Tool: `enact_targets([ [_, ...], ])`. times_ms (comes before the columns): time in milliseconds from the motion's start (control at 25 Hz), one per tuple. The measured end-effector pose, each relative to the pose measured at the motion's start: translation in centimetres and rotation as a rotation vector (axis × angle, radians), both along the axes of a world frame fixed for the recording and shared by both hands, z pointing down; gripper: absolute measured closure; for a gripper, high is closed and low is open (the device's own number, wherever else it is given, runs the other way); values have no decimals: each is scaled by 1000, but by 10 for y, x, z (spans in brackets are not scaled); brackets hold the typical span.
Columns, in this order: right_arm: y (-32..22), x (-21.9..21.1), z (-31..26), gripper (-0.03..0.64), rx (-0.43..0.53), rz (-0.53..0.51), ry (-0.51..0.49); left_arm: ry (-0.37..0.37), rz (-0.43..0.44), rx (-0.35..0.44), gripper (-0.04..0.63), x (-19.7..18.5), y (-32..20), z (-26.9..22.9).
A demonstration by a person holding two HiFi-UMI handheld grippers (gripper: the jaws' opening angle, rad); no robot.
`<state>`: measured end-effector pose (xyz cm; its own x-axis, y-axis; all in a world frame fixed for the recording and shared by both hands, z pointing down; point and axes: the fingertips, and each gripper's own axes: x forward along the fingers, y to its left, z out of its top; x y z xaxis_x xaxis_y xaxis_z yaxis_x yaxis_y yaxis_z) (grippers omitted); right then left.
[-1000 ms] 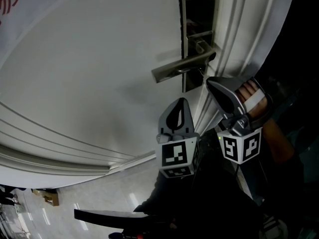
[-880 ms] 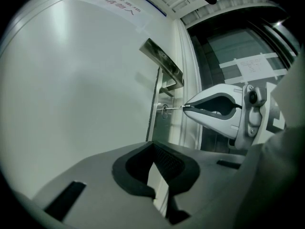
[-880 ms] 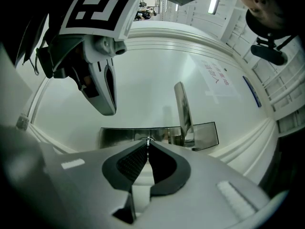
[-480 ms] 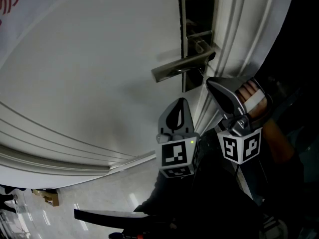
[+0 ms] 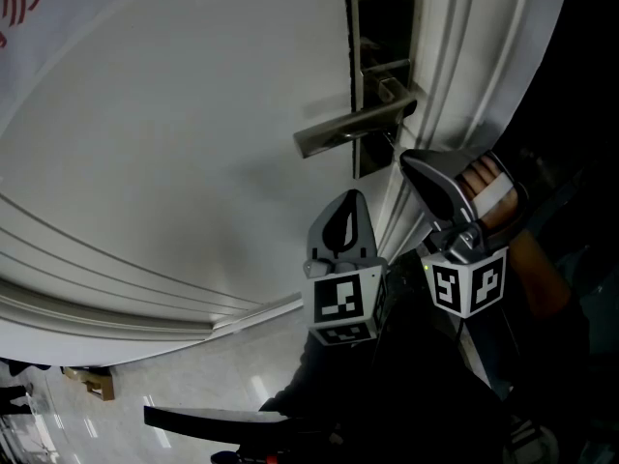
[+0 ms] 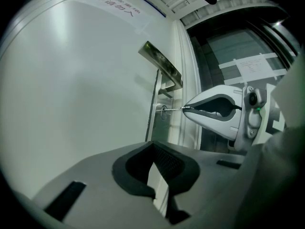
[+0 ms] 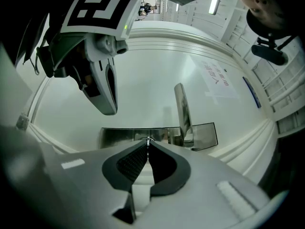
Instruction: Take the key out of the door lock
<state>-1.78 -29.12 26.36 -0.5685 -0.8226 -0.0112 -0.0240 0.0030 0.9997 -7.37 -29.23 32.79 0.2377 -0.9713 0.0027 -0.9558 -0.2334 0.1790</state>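
The white door (image 5: 164,153) carries a steel lock plate (image 5: 383,27) and a lever handle (image 5: 353,129). Near the lever, the thin silver key (image 6: 172,109) sits in the lock, pinched by the right tool (image 6: 185,108). Only the left gripper view shows the key side-on. The left tool (image 5: 350,197) is closed on nothing.

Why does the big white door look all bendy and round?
In the left gripper view and the right gripper view, wide-angle lenses bulge the white door and darken the corners; in the head view its mouldings curve too, and the silver metal lever handle shines.
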Motion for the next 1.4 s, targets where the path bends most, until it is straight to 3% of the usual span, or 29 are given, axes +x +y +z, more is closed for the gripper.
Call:
enact_targets([
  [480, 0, 1, 0, 604, 2, -1, -1, 26, 2, 10, 595, 1, 0, -1],
  [1400, 1, 1, 0, 604, 3, -3, 4, 1, 2, 1, 595, 1, 1, -2],
])
